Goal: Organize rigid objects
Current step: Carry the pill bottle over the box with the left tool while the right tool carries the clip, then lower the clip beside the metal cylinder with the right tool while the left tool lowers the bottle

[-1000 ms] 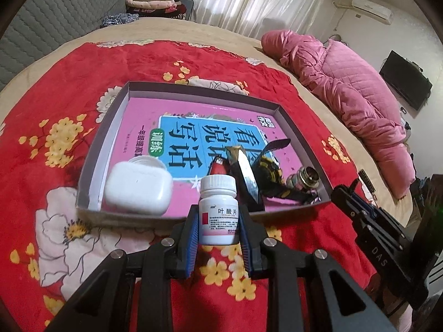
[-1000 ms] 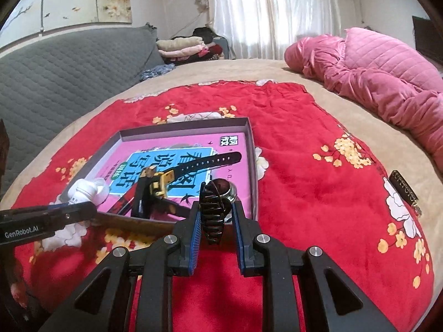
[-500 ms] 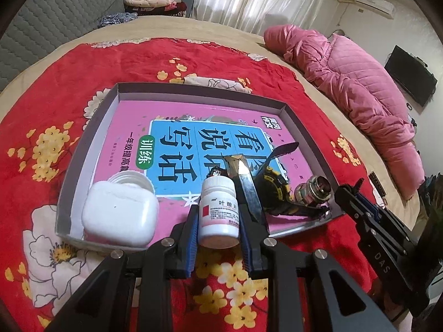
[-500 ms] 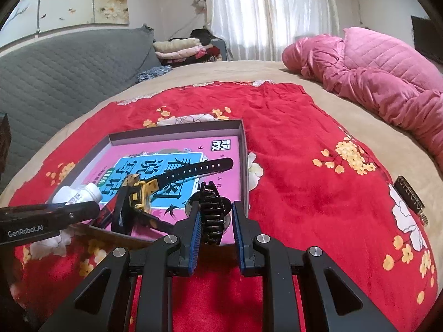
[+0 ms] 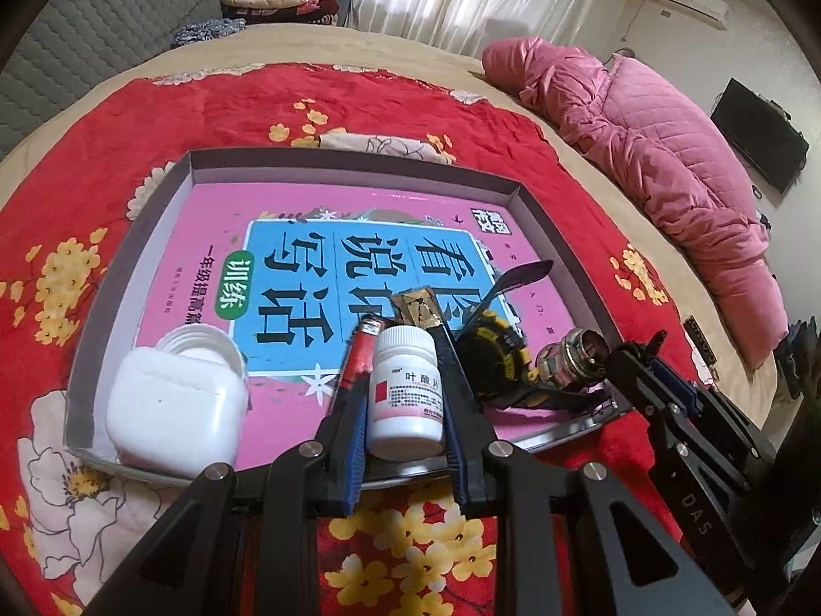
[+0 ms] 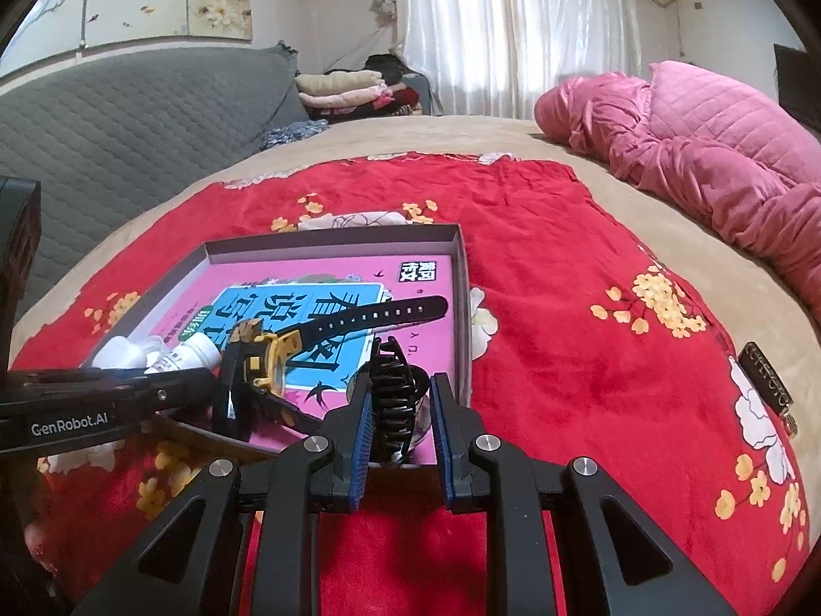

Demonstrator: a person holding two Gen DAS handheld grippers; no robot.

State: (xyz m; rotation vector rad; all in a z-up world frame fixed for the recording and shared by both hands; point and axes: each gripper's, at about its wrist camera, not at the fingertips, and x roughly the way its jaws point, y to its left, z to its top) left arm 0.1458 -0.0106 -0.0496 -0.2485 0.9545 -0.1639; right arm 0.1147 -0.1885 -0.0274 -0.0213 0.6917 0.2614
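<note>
Carried in over the tray (image 5: 179, 195), the pill bottle (image 5: 408, 390) pinched by the left gripper (image 5: 405, 441) seems ready to set down, while the right gripper (image 6: 399, 436) clamps a hair claw (image 6: 394, 390).

- Your tray (image 5: 533, 205) sits on the blanket (image 5: 128, 118) on the bed, with a book (image 5: 318, 236) flat inside it.
- Along its near edge, from left: earbud case (image 5: 174, 410), pill bottle (image 5: 408, 390) (between your left hand-held gripper's (image 5: 405, 410) fingers), watch (image 5: 492, 354), metal ring (image 5: 577, 354).
- Your hair clip (image 6: 392, 395) hangs over the tray's near right corner, in the right hand-held gripper (image 6: 397, 421).
</note>
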